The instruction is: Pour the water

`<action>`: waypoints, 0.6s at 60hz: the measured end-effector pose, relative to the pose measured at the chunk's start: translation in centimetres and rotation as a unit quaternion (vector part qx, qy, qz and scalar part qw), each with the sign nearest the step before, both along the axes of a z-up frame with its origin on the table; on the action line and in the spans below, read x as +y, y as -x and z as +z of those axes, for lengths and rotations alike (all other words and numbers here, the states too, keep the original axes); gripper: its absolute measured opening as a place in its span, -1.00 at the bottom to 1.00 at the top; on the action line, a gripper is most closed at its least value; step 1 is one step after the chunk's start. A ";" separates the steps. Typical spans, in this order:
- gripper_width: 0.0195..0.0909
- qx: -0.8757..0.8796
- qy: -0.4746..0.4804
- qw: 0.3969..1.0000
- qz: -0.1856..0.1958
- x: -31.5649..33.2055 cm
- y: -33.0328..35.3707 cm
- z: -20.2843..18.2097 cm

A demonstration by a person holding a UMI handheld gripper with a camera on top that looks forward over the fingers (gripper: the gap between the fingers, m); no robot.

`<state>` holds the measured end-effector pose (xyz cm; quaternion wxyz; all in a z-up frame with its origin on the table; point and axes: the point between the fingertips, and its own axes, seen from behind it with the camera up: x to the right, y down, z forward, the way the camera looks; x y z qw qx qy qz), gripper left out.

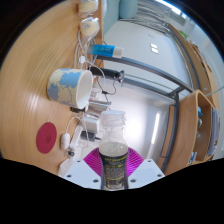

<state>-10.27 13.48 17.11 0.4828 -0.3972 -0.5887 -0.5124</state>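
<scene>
Pinching a capless water bottle (114, 157), gripper (113, 172) closed around it, tilted mug (72, 86) beyond

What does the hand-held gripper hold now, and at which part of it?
The hand-held gripper is shut on a clear water bottle, gripping its lower body between the pink pads.

clear water bottle (114, 152) upright, capless, between the fingers (93, 162).

I see my gripper (113, 172) closed on a clear water bottle (113, 150), uncapped, pink pads (93, 160) either side | beyond it a blue-and-white mug (69, 86) on the wooden table (40, 55); red disc (46, 137) nearby
</scene>
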 end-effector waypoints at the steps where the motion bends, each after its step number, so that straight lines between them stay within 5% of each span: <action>1: -0.81 -0.014 -0.002 1.000 0.000 0.0 0.4 -0.1; 20: -0.81 -0.217 -0.060 0.974 0.009 1.8 4.6 -0.6; 36: -0.81 -0.201 -0.058 0.978 0.010 2.1 4.8 -1.2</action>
